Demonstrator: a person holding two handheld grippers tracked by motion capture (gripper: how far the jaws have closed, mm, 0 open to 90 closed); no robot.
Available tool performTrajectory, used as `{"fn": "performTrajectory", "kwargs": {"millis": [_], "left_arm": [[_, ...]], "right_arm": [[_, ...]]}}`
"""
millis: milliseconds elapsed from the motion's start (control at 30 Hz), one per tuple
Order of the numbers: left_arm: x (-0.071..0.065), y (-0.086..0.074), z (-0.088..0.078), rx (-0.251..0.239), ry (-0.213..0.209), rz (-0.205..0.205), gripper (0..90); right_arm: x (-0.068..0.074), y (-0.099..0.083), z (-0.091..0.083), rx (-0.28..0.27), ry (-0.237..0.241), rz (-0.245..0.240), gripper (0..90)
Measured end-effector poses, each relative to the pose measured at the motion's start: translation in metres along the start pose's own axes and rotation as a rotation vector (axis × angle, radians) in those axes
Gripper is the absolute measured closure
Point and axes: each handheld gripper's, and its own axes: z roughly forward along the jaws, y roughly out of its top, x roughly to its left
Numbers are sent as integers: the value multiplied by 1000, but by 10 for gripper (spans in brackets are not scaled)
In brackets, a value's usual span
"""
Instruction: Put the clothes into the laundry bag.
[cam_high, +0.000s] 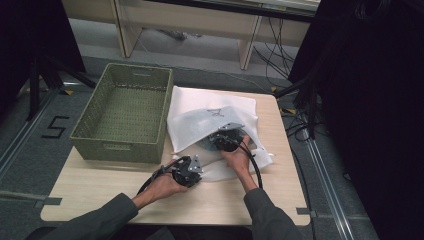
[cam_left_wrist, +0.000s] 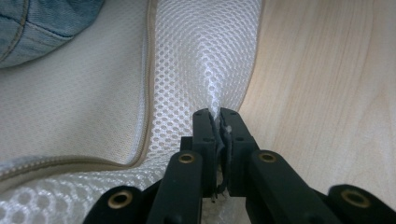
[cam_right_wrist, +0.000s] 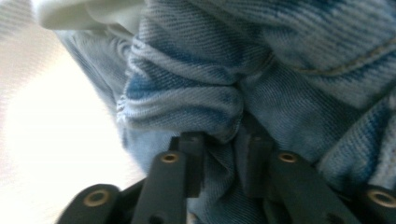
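Note:
A white mesh laundry bag (cam_high: 210, 107) lies on the table with its opening toward the person. My left gripper (cam_high: 192, 169) is at the bag's near edge, and its jaws (cam_left_wrist: 218, 114) are shut on a pinched fold of the mesh (cam_left_wrist: 201, 56), beside the bag's zipper (cam_left_wrist: 148, 70). A blue denim garment (cam_left_wrist: 42, 23) lies inside the bag. My right gripper (cam_high: 226, 140) reaches into the opening, where its jaws (cam_right_wrist: 223, 140) pinch a bunched fold of the denim (cam_right_wrist: 210, 70). The bag's white fabric (cam_right_wrist: 84, 14) hangs above it.
A green woven basket (cam_high: 117, 147) stands on the table's left half, touching the bag's left side. Bare light wood (cam_high: 150, 200) runs along the table's near edge. Desk legs and cables stand on the floor beyond the table, and dark curtains hang at both sides.

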Motion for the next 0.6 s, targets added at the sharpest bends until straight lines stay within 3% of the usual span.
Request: {"fn": "performTrajectory", "kwargs": {"millis": [67, 100, 167, 233, 300, 400, 433, 500, 533, 567, 600], "left_arm": [[0, 0, 1, -14, -3, -15, 838], [0, -1, 0, -3, -10, -13, 832], [3, 0, -1, 8, -8, 3, 825], [1, 0, 1, -21, -4, -24, 820], [1, 0, 1, -6, -4, -14, 815], [0, 1, 1, -11, -8, -36, 780], [1, 2, 0, -9, -6, -12, 761], [1, 7, 1, -37, -11, -7, 717], [1, 10, 2, -66, -12, -9, 688], [-2, 13, 5, -95, -2, -43, 658], [-4, 17, 9, -120, -3, -60, 622]], "right_arm": [[4, -2, -5, 7, 35, 18, 611], [6, -2, -9, 21, 56, -12, 577], [13, -6, -18, 9, 70, -27, 544], [16, -7, -32, -13, 91, -17, 536], [12, -8, -46, -16, 108, -5, 537], [6, -13, -59, -26, 108, -3, 548], [4, -15, -62, -30, 104, 0, 548], [2, -19, -65, -7, 102, 35, 553], [-1, -21, -65, -16, 96, 16, 558], [0, -21, -66, 4, 107, 46, 560], [-2, -22, -66, 0, 100, 31, 560]]}}
